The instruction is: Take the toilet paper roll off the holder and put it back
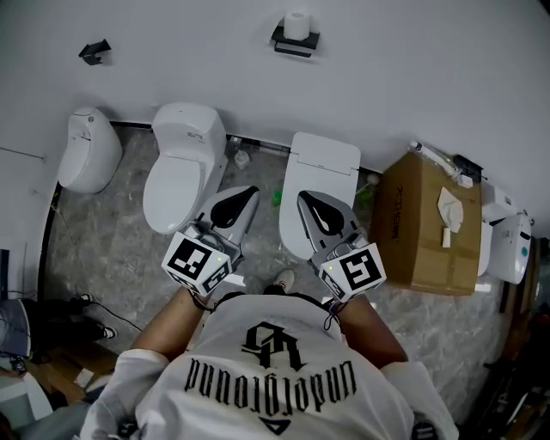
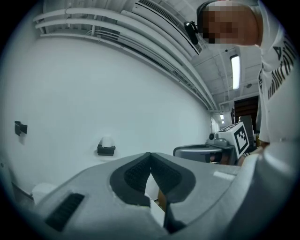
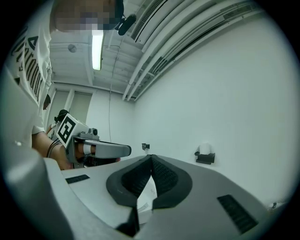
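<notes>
1. A plain white wall (image 1: 412, 69) fills the back, with a small black bracket (image 1: 94, 51) fixed to it at the left.
2. The floor (image 1: 112, 249) is grey marbled stone.
3. Along the wall stand a left toilet (image 1: 86, 150), a middle toilet (image 1: 180, 172) and a right toilet (image 1: 320, 185), all white.
4. A cardboard box (image 1: 425, 223) stands on the floor to their right.
5. White pipes (image 2: 117, 33) run under the ceiling, beside a lit strip light (image 3: 97, 49).

White T-shirt (image 1: 266, 378), grey left tool (image 1: 247, 195), right tool (image 1: 306, 200)

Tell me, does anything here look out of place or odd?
A cardboard box stands in the row of toilets, with white bits lying on top. The toilet paper roll sits squarely on its holder.
</notes>
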